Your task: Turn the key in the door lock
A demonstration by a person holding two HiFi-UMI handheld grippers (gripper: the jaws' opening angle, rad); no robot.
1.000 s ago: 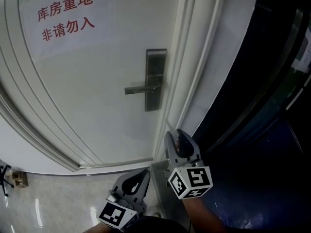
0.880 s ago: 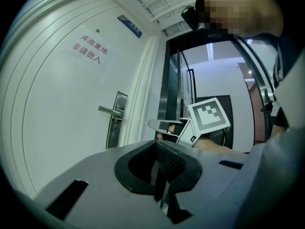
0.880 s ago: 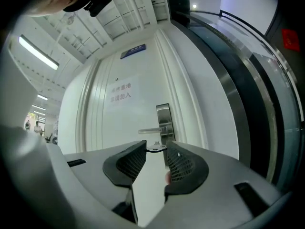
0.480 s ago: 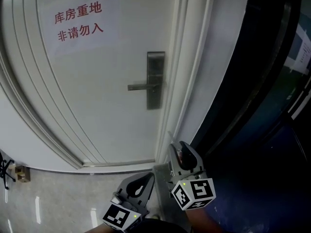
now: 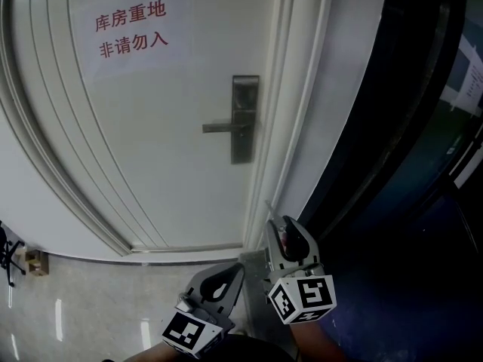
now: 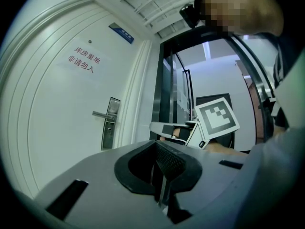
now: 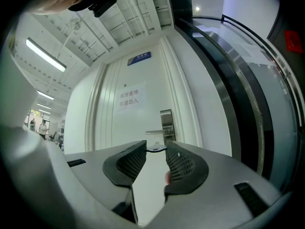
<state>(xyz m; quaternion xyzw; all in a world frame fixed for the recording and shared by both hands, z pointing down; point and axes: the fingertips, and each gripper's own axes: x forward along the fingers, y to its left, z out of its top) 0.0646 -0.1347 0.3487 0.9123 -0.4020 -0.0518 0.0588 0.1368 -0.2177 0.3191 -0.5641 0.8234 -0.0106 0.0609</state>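
A white door carries a steel lock plate (image 5: 243, 119) with a lever handle (image 5: 223, 127) pointing left. The plate also shows in the left gripper view (image 6: 110, 123) and the right gripper view (image 7: 167, 123). My right gripper (image 5: 281, 232) is well short of the door, below the lock, shut on a small key (image 7: 155, 148) that spans its jaw tips. The key's thin blade (image 5: 268, 207) points toward the door. My left gripper (image 5: 224, 283) is lower and to the left, shut with nothing in it, its pads (image 6: 167, 159) meeting. The right gripper (image 6: 167, 128) is visible from it.
A paper sign with red characters (image 5: 132, 29) hangs on the door above the lock. The white door frame (image 5: 290, 89) runs beside the plate, with a dark glass wall (image 5: 407, 127) to its right. Pale floor tiles (image 5: 75, 308) and a small object (image 5: 34, 262) lie at lower left.
In the head view the sign and lock have slid rightward, and both grippers sit slightly lower and further right. The key stays between the right jaws; the left jaws stay shut.
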